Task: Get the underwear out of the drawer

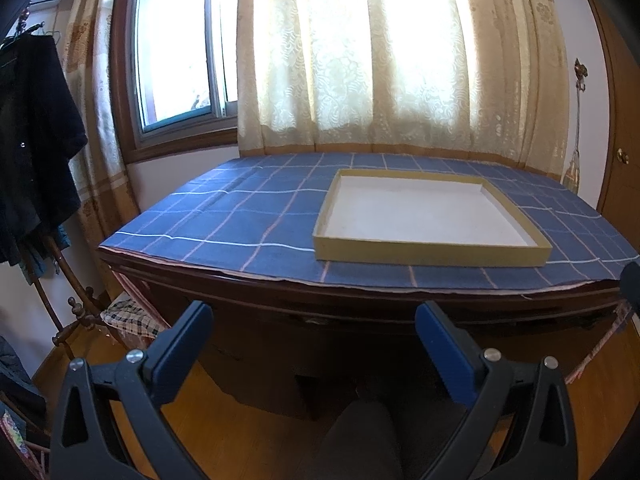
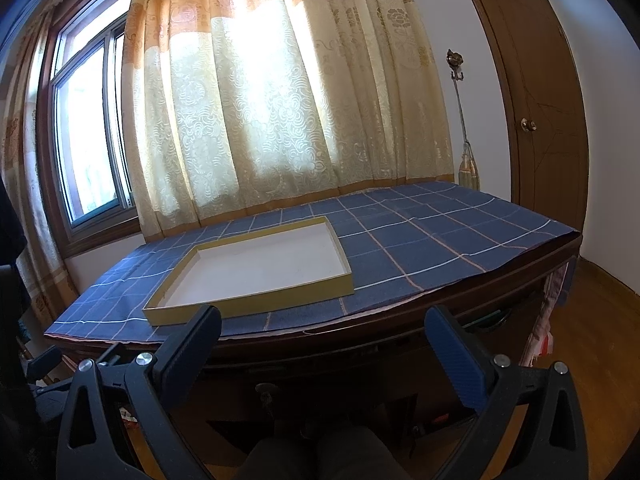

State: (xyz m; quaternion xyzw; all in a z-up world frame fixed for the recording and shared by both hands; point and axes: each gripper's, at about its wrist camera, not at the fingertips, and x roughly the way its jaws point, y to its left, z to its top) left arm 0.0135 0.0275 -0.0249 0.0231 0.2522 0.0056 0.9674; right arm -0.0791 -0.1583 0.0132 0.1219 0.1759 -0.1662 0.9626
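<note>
No underwear shows in either view. The dark wooden desk [image 1: 280,284] has drawer fronts under its top, and they look closed. One drawer front [image 2: 460,332] carries a curved handle [image 2: 494,317]; a small lock [image 2: 266,390] sits lower down in the middle. My left gripper [image 1: 314,318] is open and empty, held in front of and below the desk edge. My right gripper [image 2: 324,320] is also open and empty, in front of the desk's front edge. The desk's shaded underside hides the drawer contents.
A blue checked cloth [image 1: 248,208] covers the desk top. On it lies a shallow yellow-rimmed tray [image 1: 432,254], white inside and empty. Behind are curtains [image 2: 256,112], a window [image 1: 176,52] and a wooden door [image 2: 536,92]. Dark clothes [image 1: 36,140] hang at left. A person's knee [image 2: 320,456] is below.
</note>
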